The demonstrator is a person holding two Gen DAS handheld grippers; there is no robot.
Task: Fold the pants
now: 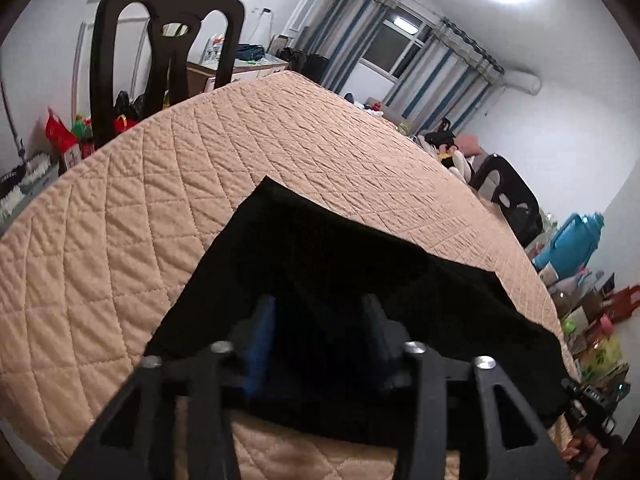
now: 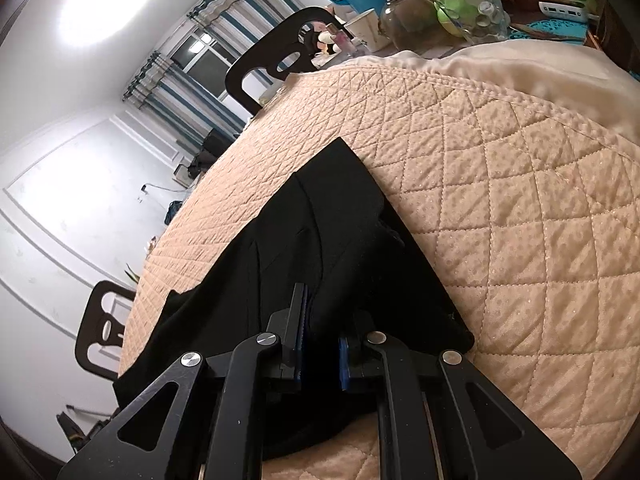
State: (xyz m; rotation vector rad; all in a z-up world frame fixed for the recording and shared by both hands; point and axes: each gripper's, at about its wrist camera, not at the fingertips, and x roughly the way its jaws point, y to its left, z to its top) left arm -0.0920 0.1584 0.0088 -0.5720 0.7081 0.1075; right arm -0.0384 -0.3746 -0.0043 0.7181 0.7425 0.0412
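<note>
Black pants (image 1: 320,248) lie folded on a beige quilted cover (image 1: 180,168), with a straight edge and two corners showing. My left gripper (image 1: 320,320) hovers low over the near part of the cloth. Its fingers stand well apart and grip nothing. In the right wrist view the pants (image 2: 340,208) run away from me as a long dark strip on the cover (image 2: 520,208). My right gripper (image 2: 326,332) is shut on a raised fold of the black cloth near the strip's near end, and the fabric fills the narrow gap between its blue pads (image 2: 343,360).
A black chair (image 1: 160,52) stands beyond the far left edge and another (image 1: 508,196) at the right. A blue jug (image 1: 572,248), jars and boxes crowd the right side. A glass bowl (image 2: 468,8) and cups sit past the cover's far edge.
</note>
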